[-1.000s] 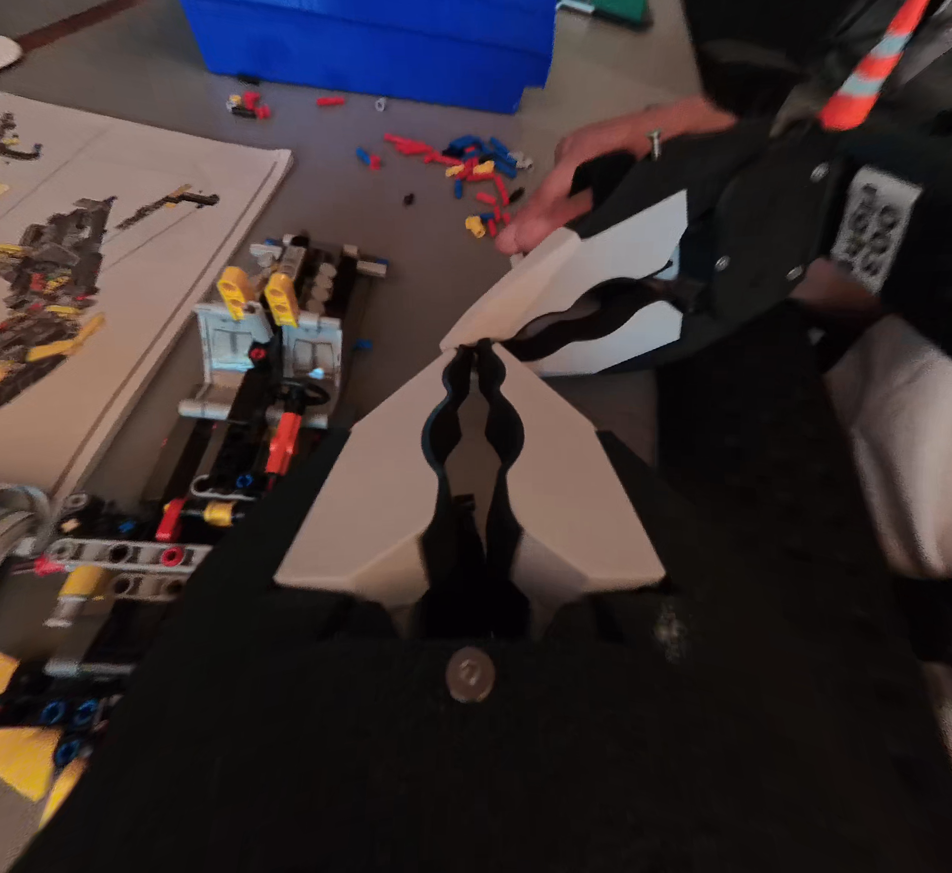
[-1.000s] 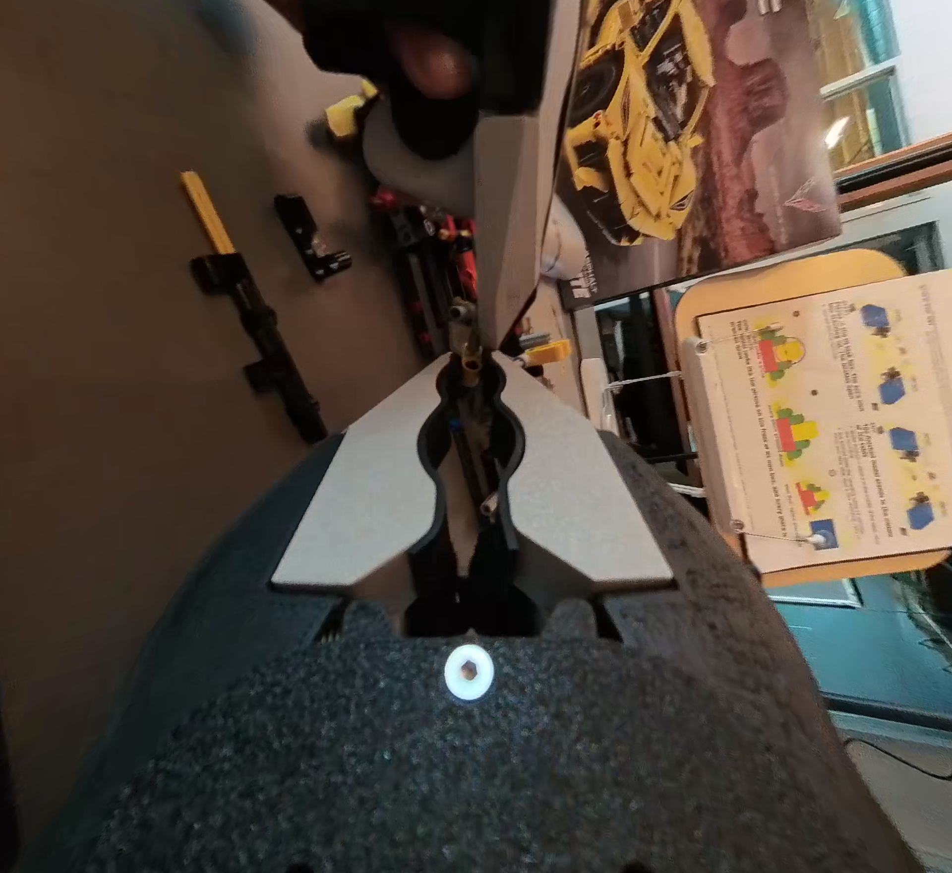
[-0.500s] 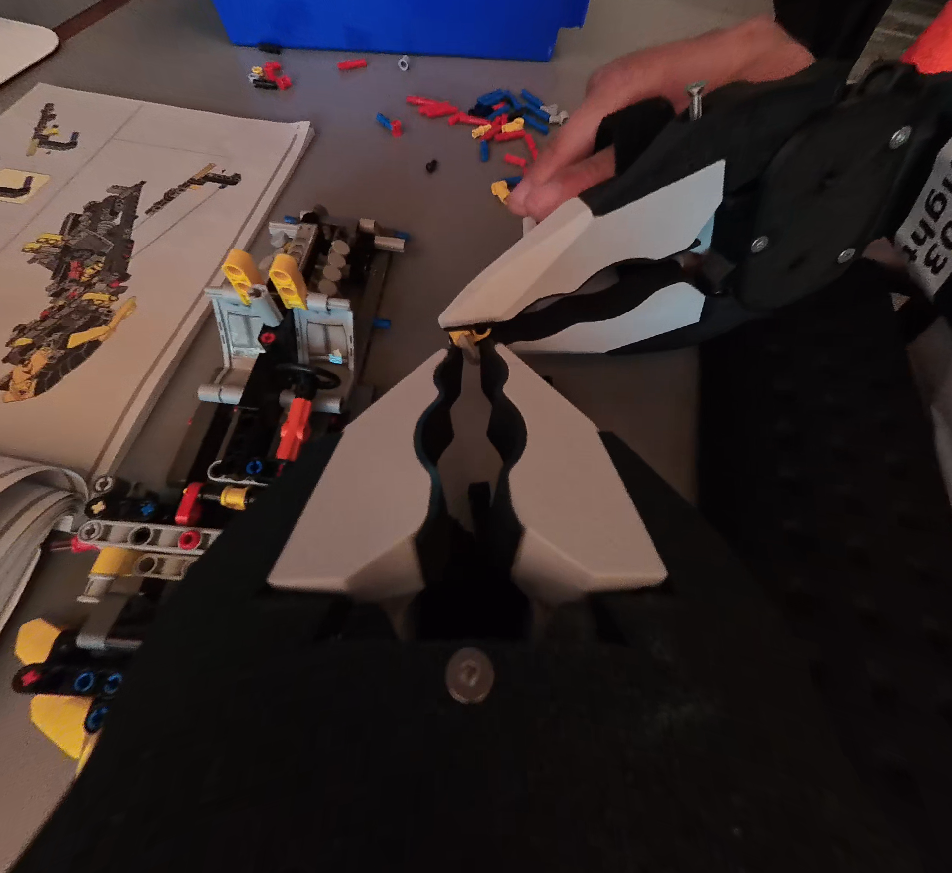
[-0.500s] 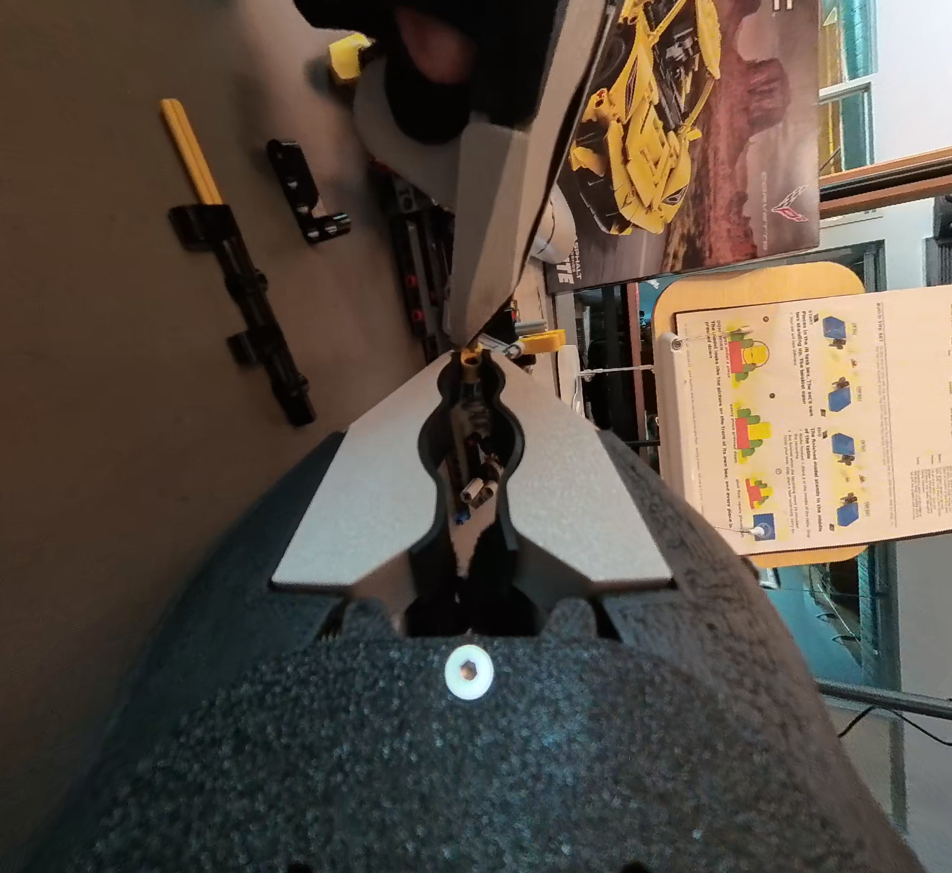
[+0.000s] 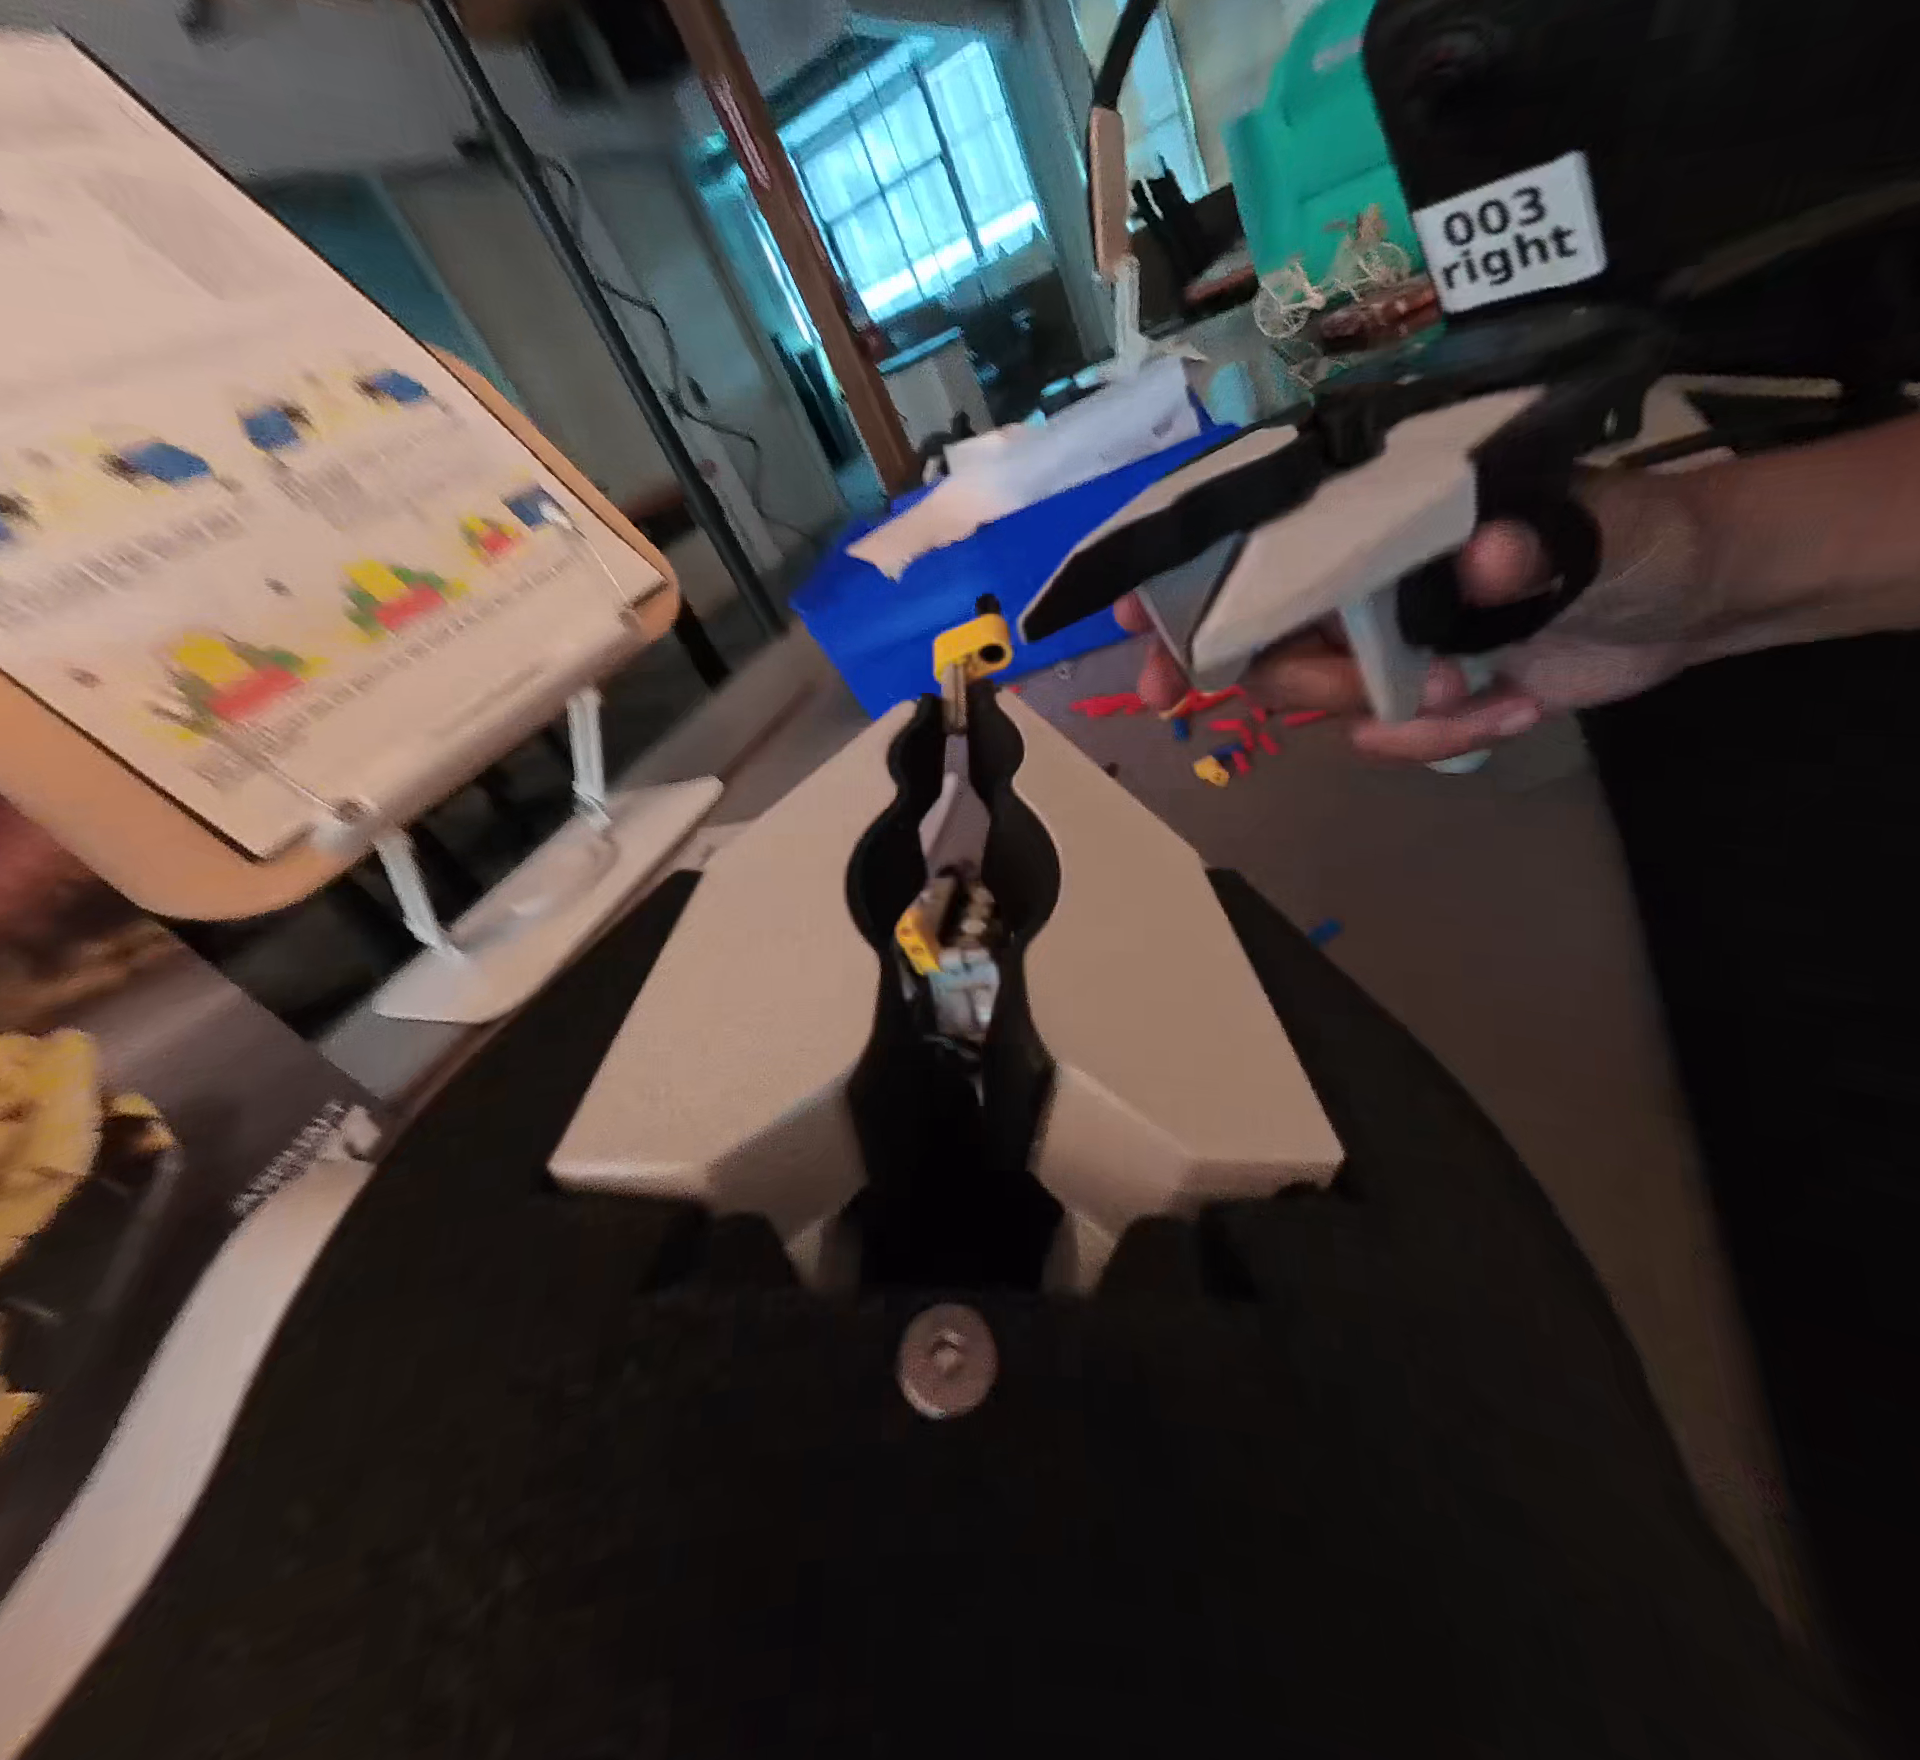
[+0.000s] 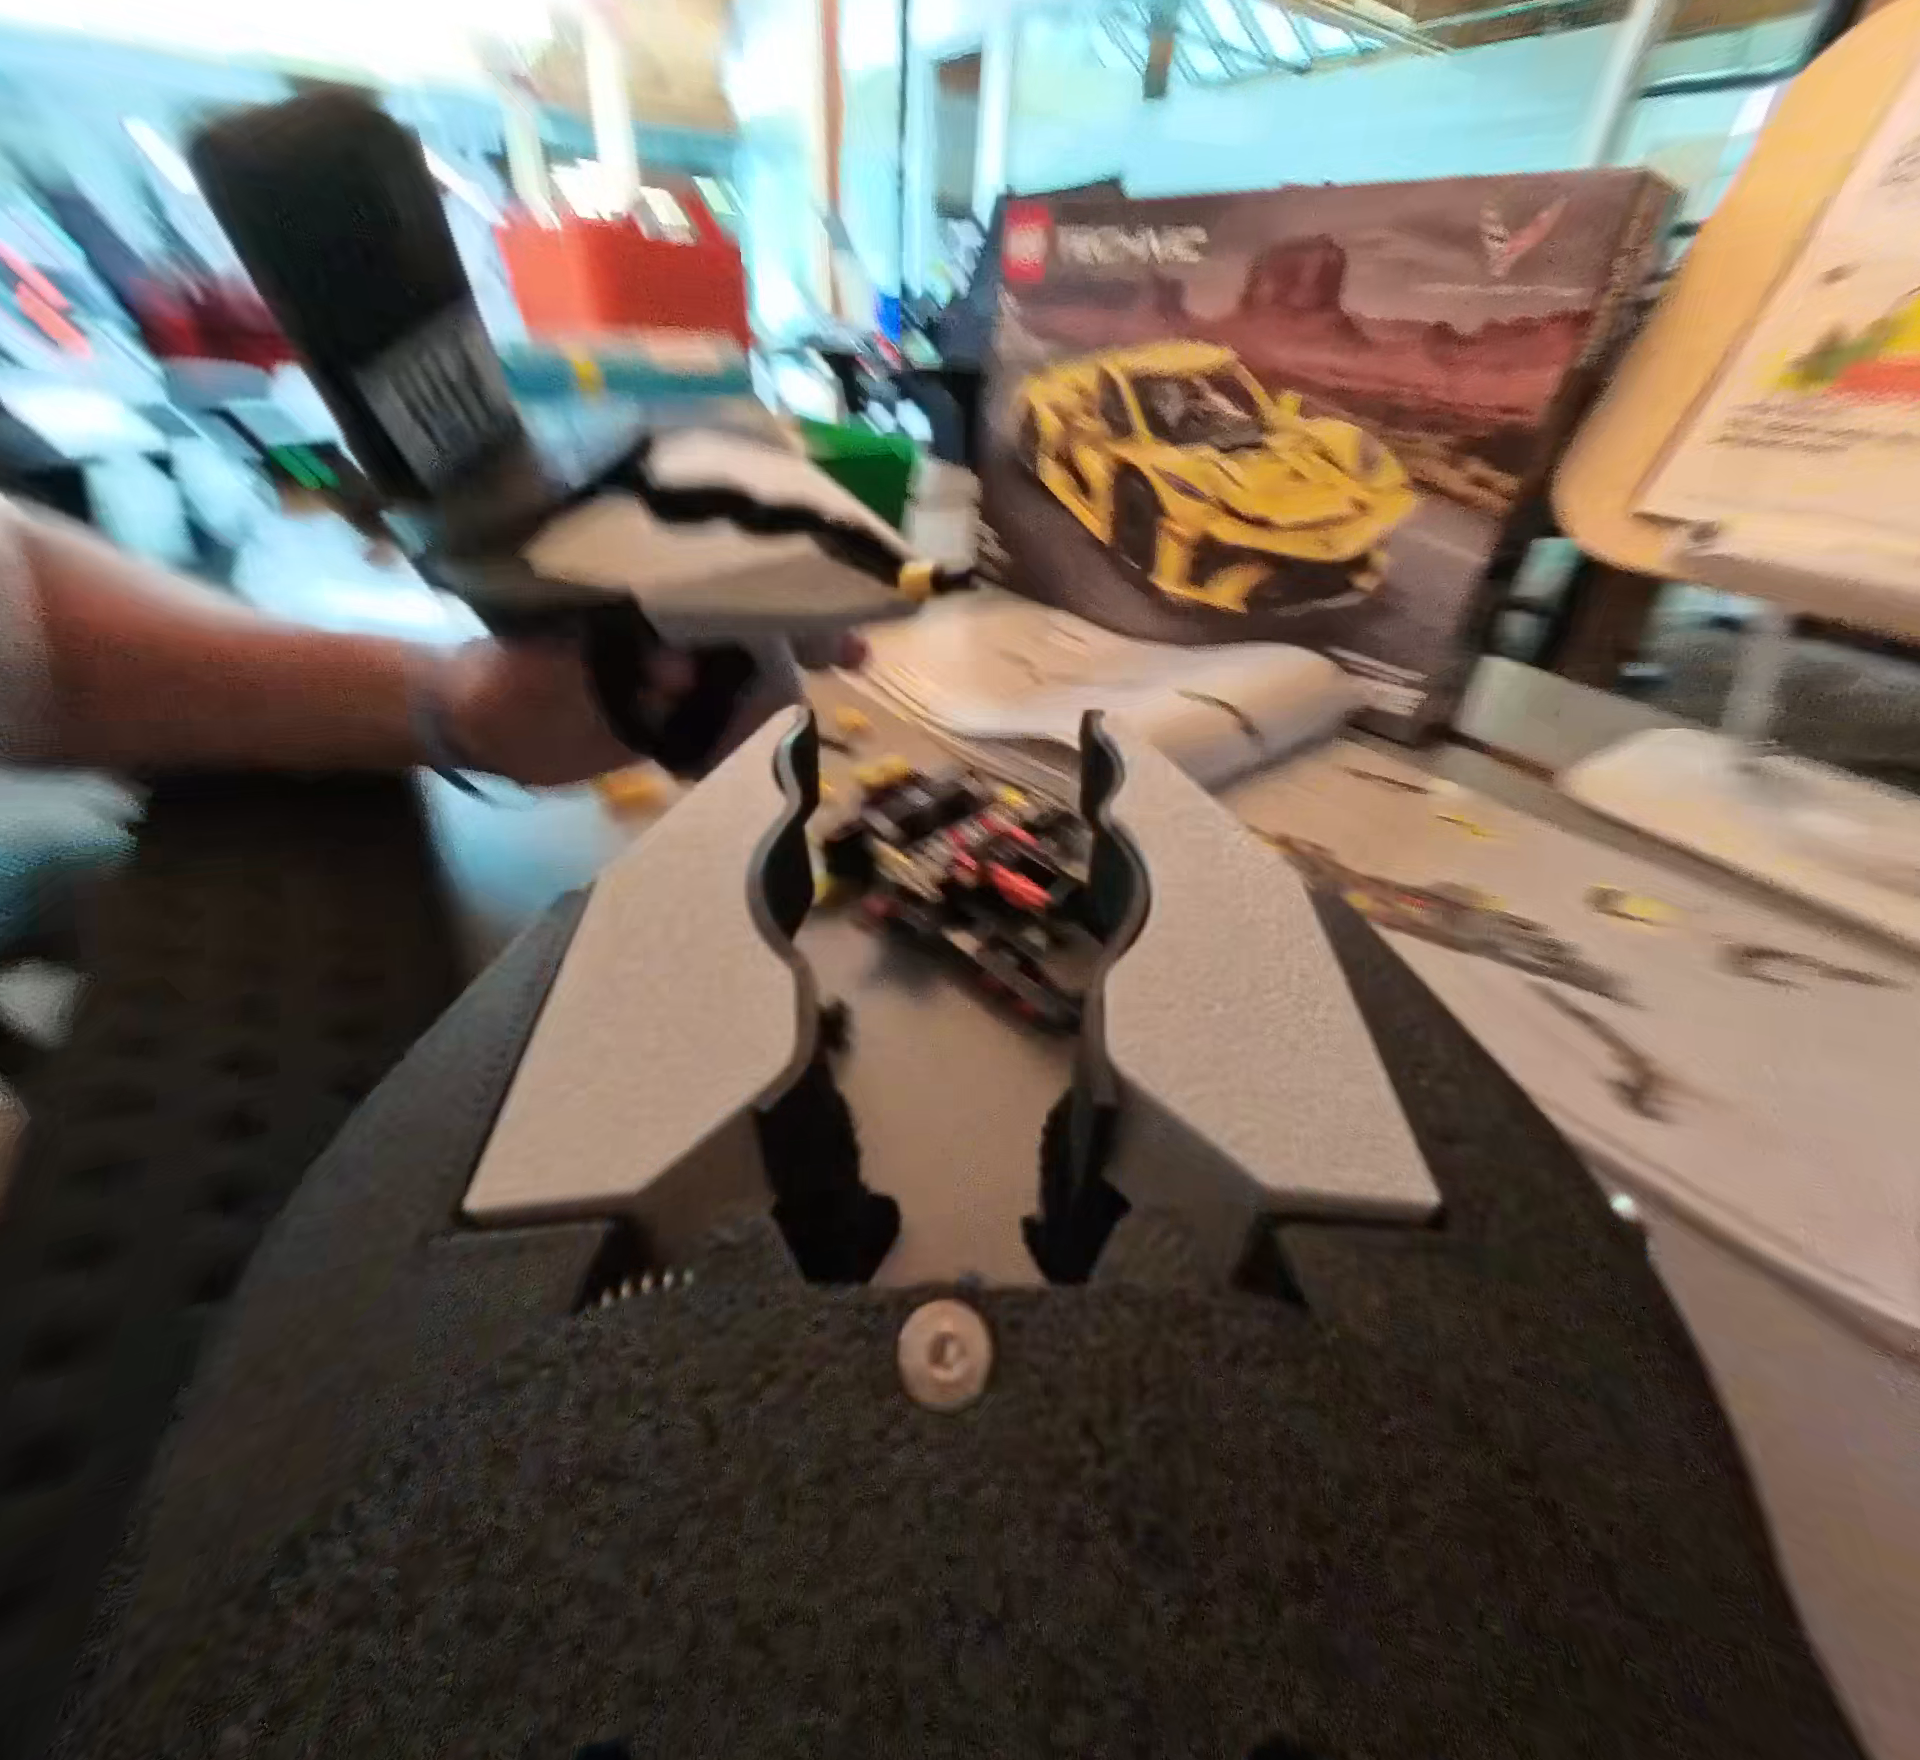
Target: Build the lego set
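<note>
Left gripper (image 5: 961, 718), white fingers with black wavy pads, is clamped at the tips on a small yellow lego connector with a grey pin (image 5: 971, 656); the piece is held raised above the grey table (image 5: 1455, 879), sticking out past the fingertips. Right gripper (image 6: 945, 754) is seen with jaws wide apart and nothing between them; in the left wrist view it (image 5: 1049, 614) is gripped by a hand (image 5: 1538, 609) at the right, tips just beside the yellow piece, not touching it. A partly built black lego chassis with red and yellow parts (image 6: 966, 879) is framed between the right fingers, lying on the table near an open instruction booklet (image 6: 1091, 682). A box with a yellow car picture (image 6: 1299, 443) is stood upright at the far side. Loose red, blue and yellow pieces (image 5: 1216, 734) are scattered near a blue bin (image 5: 935, 609). A tilted instruction board on a white stand (image 5: 260, 515) is placed at left. Both views are motion-blurred.
</note>
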